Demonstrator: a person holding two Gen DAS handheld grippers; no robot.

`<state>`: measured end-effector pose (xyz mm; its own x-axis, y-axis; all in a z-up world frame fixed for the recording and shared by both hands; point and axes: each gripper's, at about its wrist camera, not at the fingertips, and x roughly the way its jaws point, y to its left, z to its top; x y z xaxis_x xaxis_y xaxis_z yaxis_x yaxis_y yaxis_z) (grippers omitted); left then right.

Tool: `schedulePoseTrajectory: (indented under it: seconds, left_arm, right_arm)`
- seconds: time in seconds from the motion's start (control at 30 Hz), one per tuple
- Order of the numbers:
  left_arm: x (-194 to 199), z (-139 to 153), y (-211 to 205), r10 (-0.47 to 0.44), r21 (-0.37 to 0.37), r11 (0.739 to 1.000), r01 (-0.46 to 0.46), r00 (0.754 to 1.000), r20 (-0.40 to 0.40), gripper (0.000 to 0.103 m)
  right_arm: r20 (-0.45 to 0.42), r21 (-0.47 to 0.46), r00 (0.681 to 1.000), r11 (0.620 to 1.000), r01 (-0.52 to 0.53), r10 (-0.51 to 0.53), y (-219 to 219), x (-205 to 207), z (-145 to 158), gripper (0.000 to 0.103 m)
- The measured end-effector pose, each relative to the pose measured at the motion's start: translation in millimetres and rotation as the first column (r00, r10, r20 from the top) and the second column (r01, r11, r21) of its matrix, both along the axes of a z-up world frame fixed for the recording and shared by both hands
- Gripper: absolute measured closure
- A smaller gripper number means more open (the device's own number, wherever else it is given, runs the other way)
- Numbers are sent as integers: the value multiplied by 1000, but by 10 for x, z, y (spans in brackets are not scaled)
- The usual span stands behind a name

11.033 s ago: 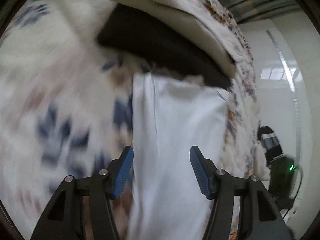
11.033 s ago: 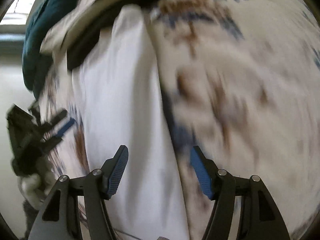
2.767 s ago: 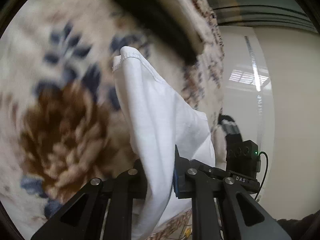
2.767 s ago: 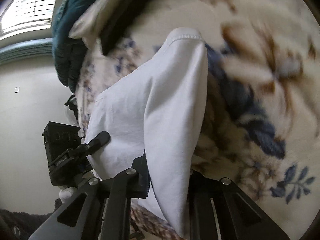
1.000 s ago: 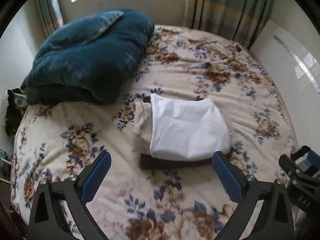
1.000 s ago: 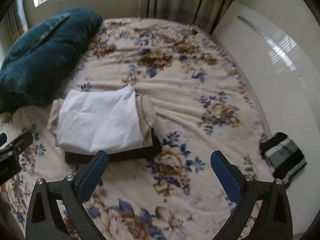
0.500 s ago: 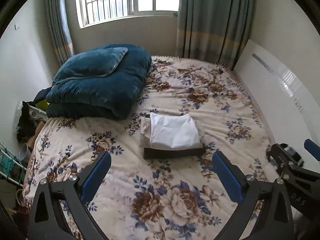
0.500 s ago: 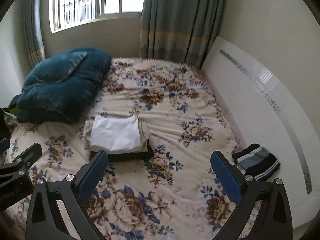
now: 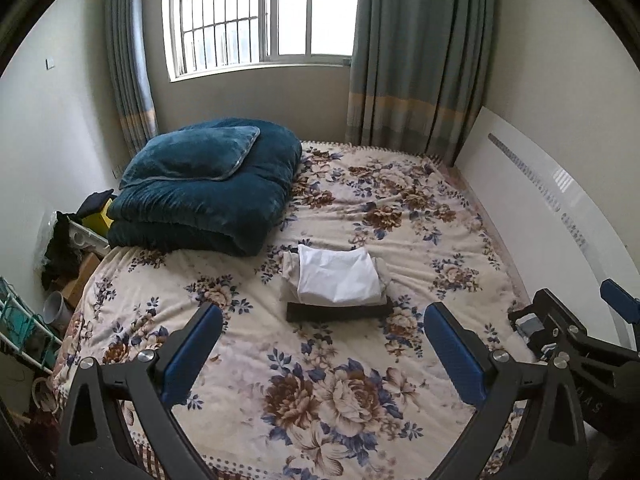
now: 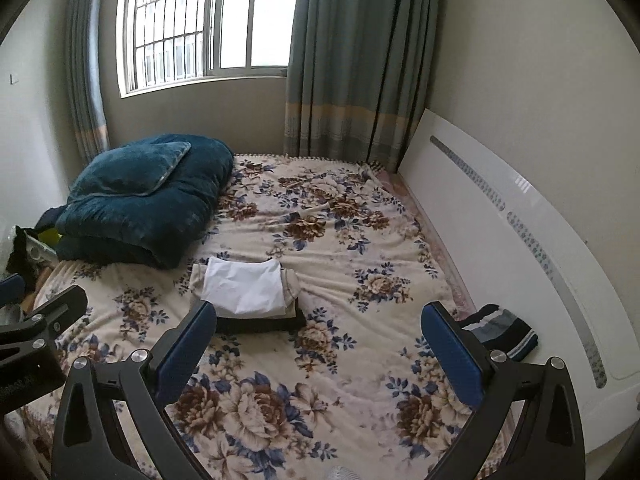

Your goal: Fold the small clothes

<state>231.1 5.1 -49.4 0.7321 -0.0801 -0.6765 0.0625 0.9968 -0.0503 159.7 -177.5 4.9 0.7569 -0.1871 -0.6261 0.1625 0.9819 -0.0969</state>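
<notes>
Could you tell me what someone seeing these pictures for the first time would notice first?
Probably the neat stack of folded clothes in the middle of the floral bedspread, white piece on top. Next, the big teal quilt piled at the bed's far left corner under the window, and the striped garment lying unfolded at the right edge.

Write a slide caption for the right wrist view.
Open right gripper above floral bed; white garment tops folded stack.

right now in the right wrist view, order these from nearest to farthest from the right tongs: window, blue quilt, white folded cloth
1. White folded cloth, mid-bed, just beyond the right tongs.
2. Blue quilt, far left of the bed.
3. Window, on the back wall.
</notes>
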Motion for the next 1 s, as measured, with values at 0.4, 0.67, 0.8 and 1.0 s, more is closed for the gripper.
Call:
schedulePoseTrajectory:
  seconds: [0.4, 0.67, 0.8, 1.0]
  left_arm:
    - [-194, 144, 3, 7, 0, 1000, -7, 1000, 29, 0]
    - [-233, 165, 35, 25, 4, 1000, -25, 999, 43, 0]
    - [-256, 196, 43, 32, 11, 999, -32, 998, 55, 0]
    - [-273, 230, 57, 38, 17, 999, -39, 997, 60, 0]
  right_arm:
    - [50, 8, 999, 1000, -7, 7, -31, -316, 303, 0]
    - [45, 11, 999, 1000, -11, 10, -53, -314, 305, 0]
    - [39, 14, 999, 999, -30, 29, -35, -348, 313, 0]
    - [45, 16, 998, 999, -45, 44, -2, -381, 338, 0]
